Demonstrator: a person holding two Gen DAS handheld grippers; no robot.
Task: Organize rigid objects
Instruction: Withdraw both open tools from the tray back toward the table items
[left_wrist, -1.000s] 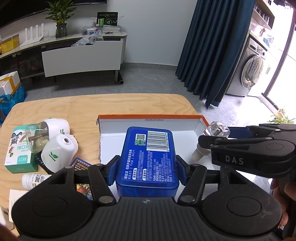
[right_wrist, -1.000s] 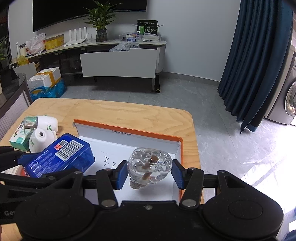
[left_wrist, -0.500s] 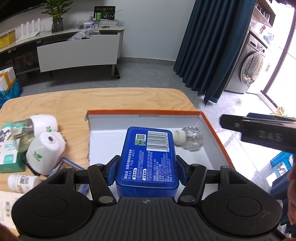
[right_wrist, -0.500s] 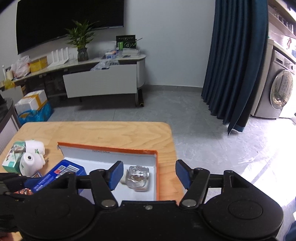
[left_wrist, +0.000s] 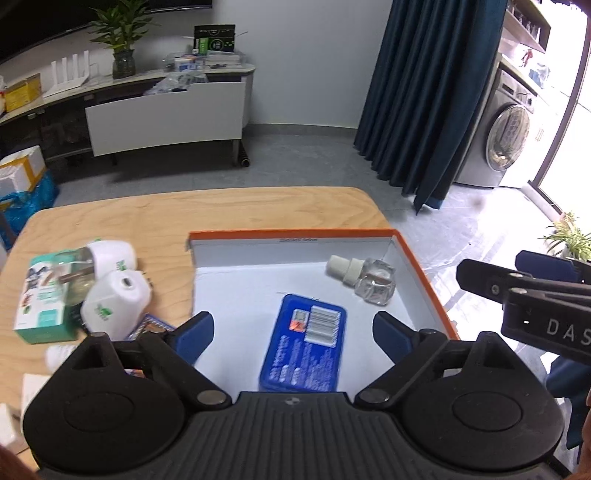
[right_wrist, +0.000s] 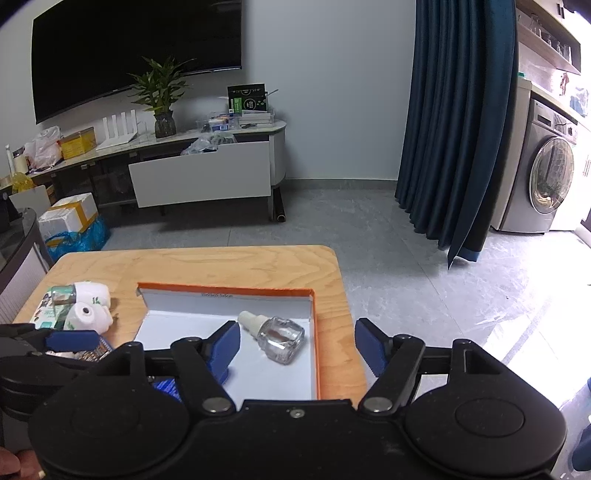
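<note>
A blue tin (left_wrist: 304, 343) with a barcode label lies flat on the white floor of the orange-rimmed box (left_wrist: 295, 233). My left gripper (left_wrist: 293, 328) hovers over it, jaws opening wide, pads clear of the tin's sides. A clear glass bottle (left_wrist: 364, 277) with a white cap lies on its side in the box's far right corner. My right gripper (right_wrist: 297, 341) hangs above and behind that bottle (right_wrist: 277, 338), jaws opening, nothing pressed between them. In the right wrist view only a corner of the tin (right_wrist: 166, 387) shows behind the left finger.
Left of the box, on the wooden table (left_wrist: 221, 206), lie two white plug-in units (left_wrist: 114, 299), a green-and-white carton (left_wrist: 40, 299), a small printed packet (left_wrist: 147, 325) and a white bottle (left_wrist: 59, 356). The table's right edge runs close beside the box.
My left gripper opened and let go of the blue tin, which now lies in the box. My right gripper widened and drew back and up from the glass bottle.
</note>
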